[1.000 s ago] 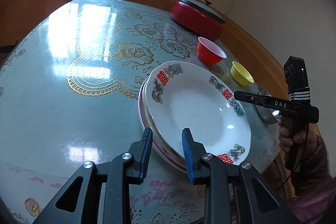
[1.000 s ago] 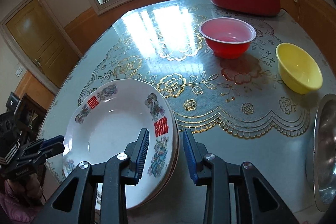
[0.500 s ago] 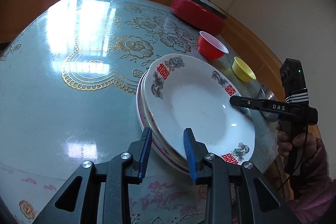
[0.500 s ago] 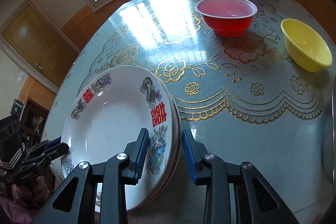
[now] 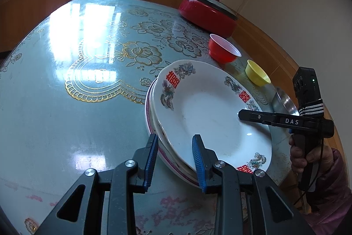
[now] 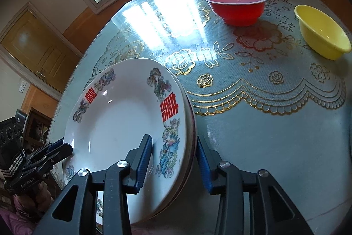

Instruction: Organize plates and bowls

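Note:
A stack of white plates (image 5: 209, 107) with red characters and dragon prints lies near the table's front edge; it also shows in the right wrist view (image 6: 123, 120). My left gripper (image 5: 175, 160) is open and straddles the stack's near rim. My right gripper (image 6: 173, 163) is open and straddles the opposite rim; it also shows in the left wrist view (image 5: 241, 113). A red bowl (image 6: 236, 3) and a yellow bowl (image 6: 321, 31) stand farther back on the table.
A red lidded pot (image 5: 208, 12) stands at the table's far edge. A steel dish (image 5: 283, 100) lies beside the plates, near the yellow bowl (image 5: 256, 75). The table (image 5: 66, 102) has a glossy floral cover. A door (image 6: 37, 47) and a window are behind.
Both grippers have moved in onto the plate stack's rims from opposite sides; their fingers now straddle the rim. The stack looks slightly tilted in the right wrist view.

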